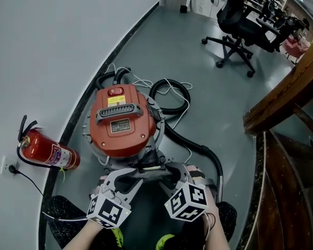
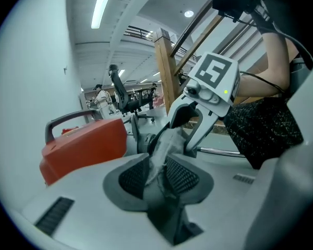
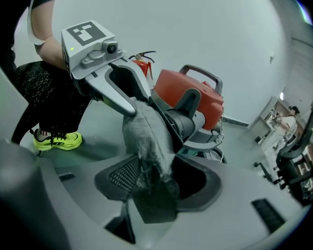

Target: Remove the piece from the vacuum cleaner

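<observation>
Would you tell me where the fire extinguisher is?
In the head view, the fire extinguisher lies on the floor by the wall, left of the vacuum cleaner.

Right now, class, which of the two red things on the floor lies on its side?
The fire extinguisher, beside the wall; the red vacuum cleaner stands upright with its handle on top.

The left gripper (image 1: 126,179) and the right gripper (image 1: 171,172) sit side by side, both angled forward and down, with their tips converging. The left jaws are narrow and pinch a grey piece (image 2: 164,151). The right jaws are wider, and the same piece fills the gap between them.
</observation>
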Motion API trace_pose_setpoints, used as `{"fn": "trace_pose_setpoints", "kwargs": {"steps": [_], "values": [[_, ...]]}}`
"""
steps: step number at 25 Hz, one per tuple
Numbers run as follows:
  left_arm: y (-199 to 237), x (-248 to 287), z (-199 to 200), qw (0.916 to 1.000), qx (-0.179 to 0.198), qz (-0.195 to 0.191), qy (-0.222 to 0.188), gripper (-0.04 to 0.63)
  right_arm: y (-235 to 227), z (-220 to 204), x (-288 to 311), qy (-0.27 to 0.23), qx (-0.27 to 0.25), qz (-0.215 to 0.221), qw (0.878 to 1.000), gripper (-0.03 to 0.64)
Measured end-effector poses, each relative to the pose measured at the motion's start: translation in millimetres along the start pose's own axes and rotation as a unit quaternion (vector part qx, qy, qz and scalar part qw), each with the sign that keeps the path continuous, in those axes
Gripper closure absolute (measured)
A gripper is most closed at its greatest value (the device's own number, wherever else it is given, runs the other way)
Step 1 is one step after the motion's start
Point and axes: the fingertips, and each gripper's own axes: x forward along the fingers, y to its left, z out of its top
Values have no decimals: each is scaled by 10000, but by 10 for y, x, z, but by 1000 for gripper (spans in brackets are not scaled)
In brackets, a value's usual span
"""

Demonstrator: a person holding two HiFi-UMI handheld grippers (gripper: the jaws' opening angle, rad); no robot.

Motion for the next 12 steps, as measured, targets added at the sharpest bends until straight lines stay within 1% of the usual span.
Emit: {"fn": "trace_pose_setpoints", "kwargs": {"steps": [5,12], "values": [[-24,-14,-1,9999,-30,61,-76,494,-9,-9,-18,37,-89,-65,9999,432],[-6,-10,-5,9999,-127,63,-65,502,-1,-12,-49,87,53,16,9999,479]]}}
